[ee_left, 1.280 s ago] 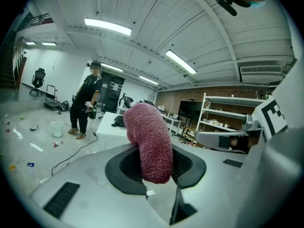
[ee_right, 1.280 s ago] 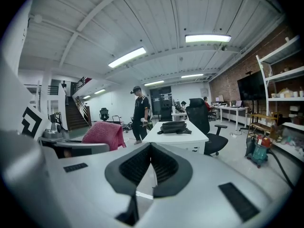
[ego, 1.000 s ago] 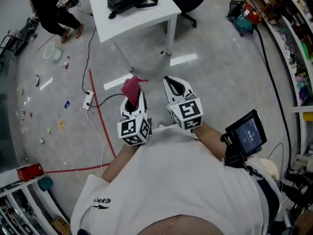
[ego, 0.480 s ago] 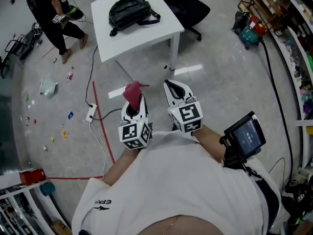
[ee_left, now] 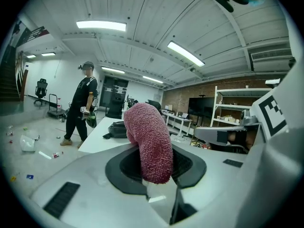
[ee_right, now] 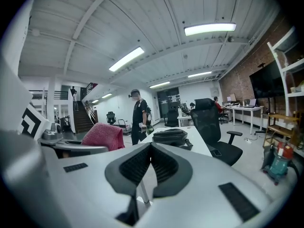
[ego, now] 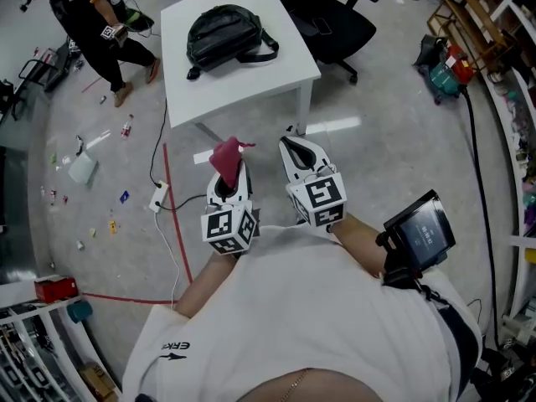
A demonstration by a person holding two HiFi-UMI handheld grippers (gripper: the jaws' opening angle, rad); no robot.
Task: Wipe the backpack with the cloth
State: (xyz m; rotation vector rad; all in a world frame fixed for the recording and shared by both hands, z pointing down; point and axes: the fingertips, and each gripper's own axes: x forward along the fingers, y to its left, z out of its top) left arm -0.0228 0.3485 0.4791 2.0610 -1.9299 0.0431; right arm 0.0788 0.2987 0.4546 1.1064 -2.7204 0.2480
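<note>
**Head view.** The left tool (ego: pixel 229 181) is clamped on the cloth (ego: pixel 224 154), a dark-red piece standing up out of the jaws. The right tool (ego: pixel 295 146) is just beside it, jaws together and empty. Both hang above the floor, well apart from the desk (ego: pixel 276 67). The backpack (ego: pixel 224 33) lies on the desk's far half, with straps trailing to either side. A chair (ego: pixel 335 23) stands at the desk's right.

**Left gripper view.** The cloth looks like terry. It is gripped at its lower end, and the free end flops over. Expect it to be light and soft, and to fold under pressure, so wipe with the bulging fold. The cloth partly hides the backpack from this view.

**Right gripper view.** The jaws meet tip to tip with nothing between them. Only this view shows the backpack's side profile, which is low and slumped. It is probably soft-sided and likely to slide on the smooth desk. Steady it with the free tool at a strap or the top edge. Only the head view shows the gap to the desk.
</note>
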